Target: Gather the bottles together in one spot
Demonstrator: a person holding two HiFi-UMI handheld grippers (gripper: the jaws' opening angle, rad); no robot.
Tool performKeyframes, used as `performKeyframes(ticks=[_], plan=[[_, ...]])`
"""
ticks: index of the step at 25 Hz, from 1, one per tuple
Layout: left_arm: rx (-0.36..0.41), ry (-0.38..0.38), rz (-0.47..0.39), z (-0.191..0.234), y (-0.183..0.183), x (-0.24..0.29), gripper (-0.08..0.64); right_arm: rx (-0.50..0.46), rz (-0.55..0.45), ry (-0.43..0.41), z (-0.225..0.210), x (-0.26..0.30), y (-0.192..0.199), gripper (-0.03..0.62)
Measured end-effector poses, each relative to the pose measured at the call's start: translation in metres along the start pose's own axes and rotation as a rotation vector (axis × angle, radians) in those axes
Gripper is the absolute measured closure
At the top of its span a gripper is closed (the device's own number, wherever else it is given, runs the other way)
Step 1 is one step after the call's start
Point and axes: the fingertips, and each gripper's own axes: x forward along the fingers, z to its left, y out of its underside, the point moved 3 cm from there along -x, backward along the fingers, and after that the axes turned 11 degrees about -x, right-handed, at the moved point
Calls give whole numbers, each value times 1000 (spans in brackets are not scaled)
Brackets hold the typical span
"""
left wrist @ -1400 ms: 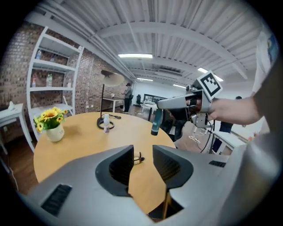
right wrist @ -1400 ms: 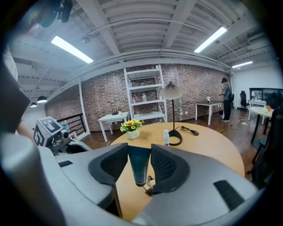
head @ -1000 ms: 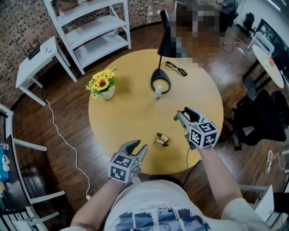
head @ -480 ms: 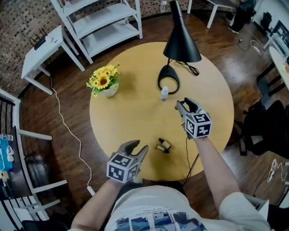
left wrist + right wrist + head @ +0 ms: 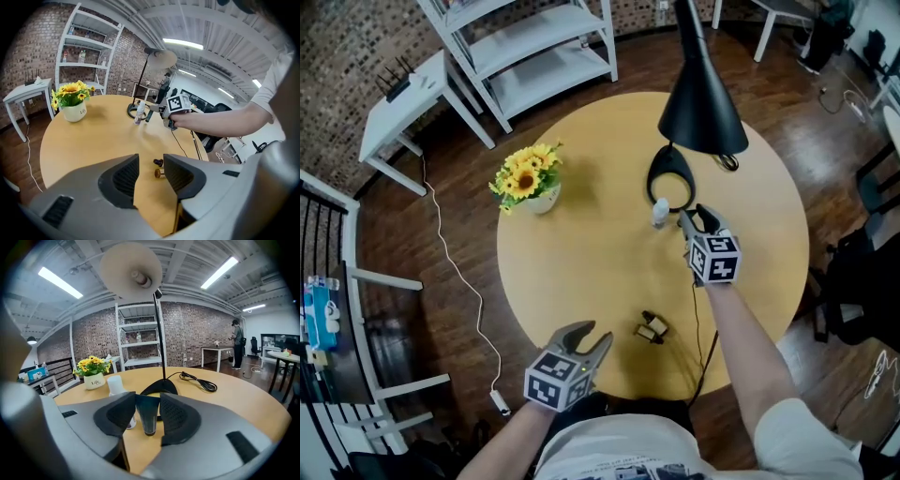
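Right gripper (image 5: 692,217) is clenched on a dark bottle (image 5: 149,418), which hangs upright between the two pads. Whether its lower end touches the table (image 5: 581,253) I cannot tell. Seen from the head view, this gripper is at about 1 o'clock from the table centre, and just beside it, at its 9 o'clock, stands a white bottle (image 5: 660,212). The white bottle is close to the round foot of the black lamp (image 5: 701,103), which is at 12 o'clock.

The left gripper (image 5: 586,336) is at the near edge of the table, at about 7 o'clock. Its jaws have just been opening; they stand apart and nothing is between them. Two small bottles (image 5: 653,327) lie side by side on the table at 6 o'clock, near this gripper but not touching it, and well apart from the white bottle. A pot of yellow flowers (image 5: 530,178) stands at 10 o'clock.
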Motion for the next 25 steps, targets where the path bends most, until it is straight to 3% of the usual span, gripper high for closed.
performKeyframes(ticks=[13,18,25], plan=[[-29,26,-11,5,6,-2,420,-32,23,86,5,15,4,401],[-31,42,-12,5,7,-3,420,-26,23,86,4,13,2,354],[-15,64,-25,8,8,-9,420,-47,3,98,8,-21,-12,336]])
